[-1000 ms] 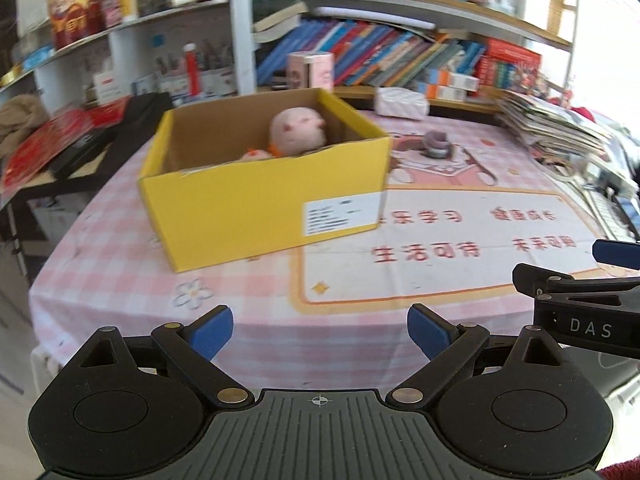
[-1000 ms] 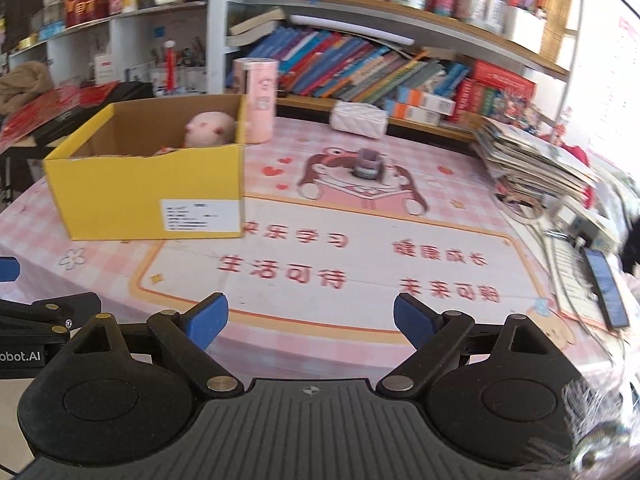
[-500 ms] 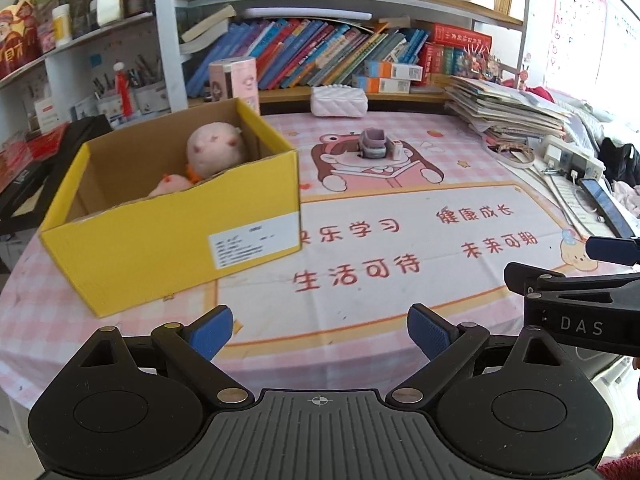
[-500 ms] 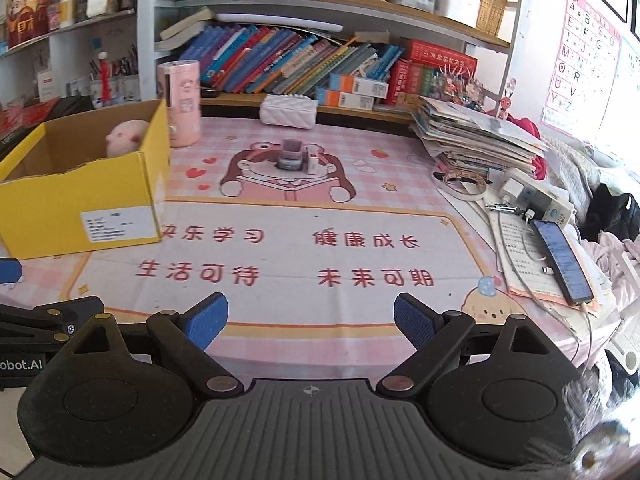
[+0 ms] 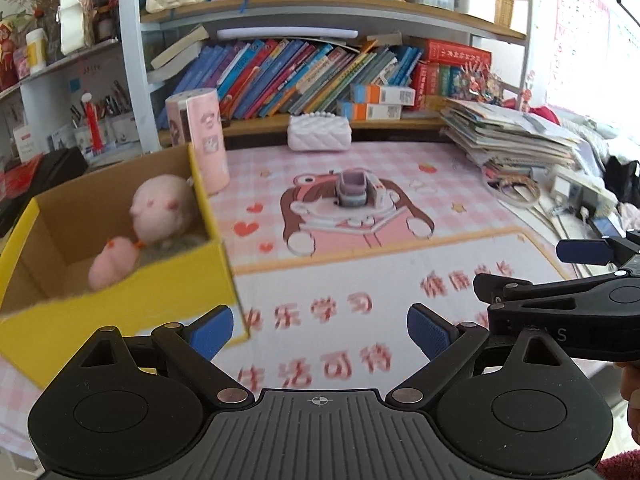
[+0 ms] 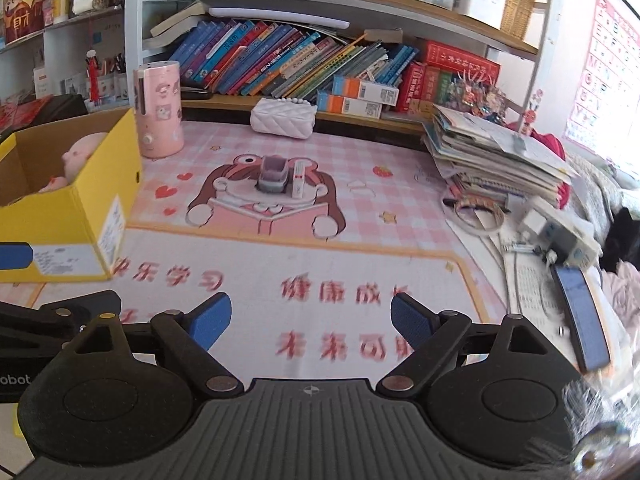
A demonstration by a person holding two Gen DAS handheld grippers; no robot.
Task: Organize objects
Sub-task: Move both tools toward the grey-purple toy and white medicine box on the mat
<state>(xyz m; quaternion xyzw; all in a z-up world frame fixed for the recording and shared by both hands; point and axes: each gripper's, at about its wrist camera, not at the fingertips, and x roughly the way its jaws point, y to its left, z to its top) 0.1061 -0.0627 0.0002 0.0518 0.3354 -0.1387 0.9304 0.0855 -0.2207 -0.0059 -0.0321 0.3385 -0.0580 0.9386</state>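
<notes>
A yellow cardboard box (image 5: 120,312) (image 6: 80,216) stands on the left of the table with a pink plush toy (image 5: 160,208) (image 6: 82,150) inside. A small grey-purple container (image 5: 352,190) (image 6: 273,176) with a small white box (image 6: 299,180) beside it sits mid-table on the bear picture. My left gripper (image 5: 320,330) is open and empty, low over the table's near edge by the box's right corner. My right gripper (image 6: 310,322) is open and empty, to the right of the left one, and shows from the side in the left wrist view (image 5: 576,276).
A pink cylinder (image 5: 200,140) (image 6: 158,108) stands behind the box. A white quilted purse (image 5: 319,138) (image 6: 284,117) lies at the back. A stack of papers (image 6: 496,152), tape rolls (image 6: 476,210), a power strip (image 6: 560,236) and a phone (image 6: 582,320) crowd the right. Bookshelves stand behind.
Both grippers have swung right and moved forward over the table. The yellow box has slid toward the left of both views and the small container appears nearer. Both stay open.
</notes>
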